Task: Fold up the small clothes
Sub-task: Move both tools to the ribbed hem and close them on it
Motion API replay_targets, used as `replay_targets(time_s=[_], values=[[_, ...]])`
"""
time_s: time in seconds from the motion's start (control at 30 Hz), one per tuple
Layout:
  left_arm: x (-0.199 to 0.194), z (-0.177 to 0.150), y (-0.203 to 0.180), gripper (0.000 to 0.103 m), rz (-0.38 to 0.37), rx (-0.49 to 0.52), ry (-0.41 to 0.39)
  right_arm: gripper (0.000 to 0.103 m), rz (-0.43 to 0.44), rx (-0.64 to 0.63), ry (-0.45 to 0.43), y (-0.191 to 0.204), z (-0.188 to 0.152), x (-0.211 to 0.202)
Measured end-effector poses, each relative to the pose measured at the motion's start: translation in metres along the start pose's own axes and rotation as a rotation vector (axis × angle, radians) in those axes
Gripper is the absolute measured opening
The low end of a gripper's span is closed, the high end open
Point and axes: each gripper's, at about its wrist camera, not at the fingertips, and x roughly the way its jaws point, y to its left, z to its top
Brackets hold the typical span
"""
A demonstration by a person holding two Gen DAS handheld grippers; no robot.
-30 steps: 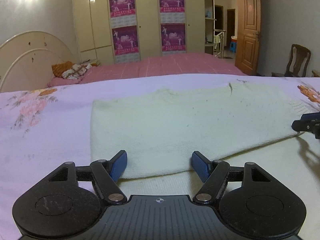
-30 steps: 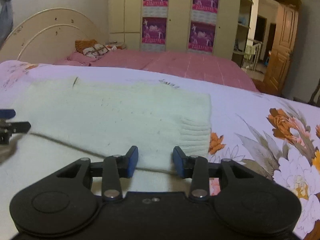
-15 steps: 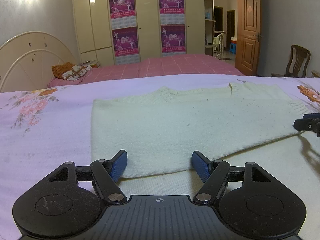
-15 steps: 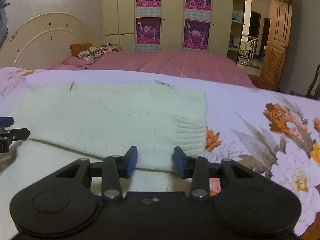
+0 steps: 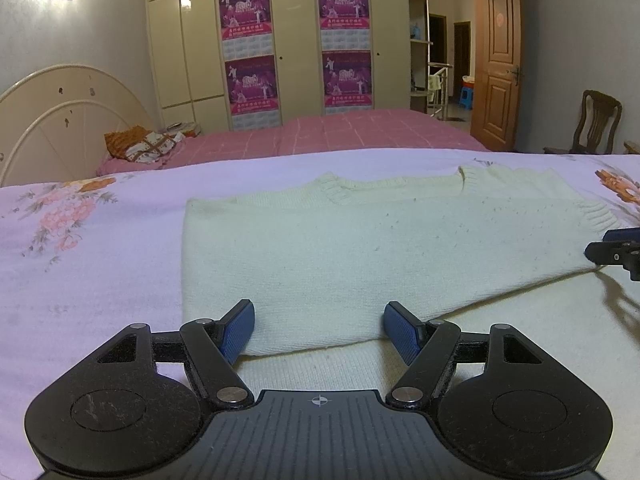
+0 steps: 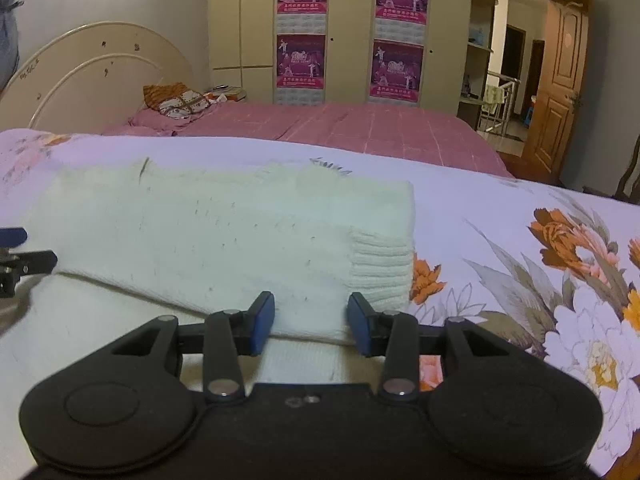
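A cream knitted sweater [image 5: 360,248] lies flat on the floral bedsheet [image 5: 88,248], with an upper layer folded over a lower layer. My left gripper [image 5: 319,332] is open and empty just above the near edge of the fold. My right gripper [image 6: 311,326] is open and empty at the ribbed end of the sweater [image 6: 224,240]. The right gripper's tip shows at the right edge of the left wrist view [image 5: 616,246]. The left gripper's tip shows at the left edge of the right wrist view [image 6: 20,256].
A second bed with a pink cover [image 5: 340,132] lies behind, with a cream headboard [image 5: 60,124] and a wardrobe with posters [image 5: 296,44]. A wooden door [image 5: 496,60] and a chair [image 5: 596,124] stand at the right.
Both grippers have risen and drawn back a little from the sweater, so more of it and its collar shows. Both stay open and empty.
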Motion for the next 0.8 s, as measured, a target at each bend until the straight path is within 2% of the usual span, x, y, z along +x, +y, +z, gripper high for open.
replay_targets(time_s=[0.27,0.33,0.4,0.43,0.5,0.6,0.7,0.8], values=[[0.001,0.004,0.002,0.077,0.003,0.004,0.020,0.043,-0.013,-0.012,0.006,0.003,0.003,0.003],[-0.010,0.005,-0.001,0.081,0.034,0.037,0.031,0.044,0.003,0.027,0.018,-0.001,0.009,-0.005],[-0.029,0.000,0.000,0.089,0.035,0.044,0.004,0.047,0.023,0.098,-0.058,-0.012,0.010,-0.029],[-0.041,-0.005,0.001,0.089,0.031,0.032,-0.005,0.048,0.030,0.119,-0.074,-0.017,0.009,-0.039],[-0.062,-0.017,0.005,0.089,0.027,0.016,-0.010,0.048,0.038,0.143,-0.027,-0.025,0.002,-0.049],[-0.101,-0.040,0.016,0.089,0.026,-0.045,-0.004,0.047,0.062,0.180,0.000,-0.039,-0.020,-0.077],[-0.139,-0.067,0.028,0.089,0.021,-0.102,0.027,0.048,0.101,0.235,0.048,-0.053,-0.047,-0.107],[-0.176,-0.094,0.036,0.089,0.015,-0.105,0.065,0.048,0.135,0.303,0.107,-0.064,-0.077,-0.142]])
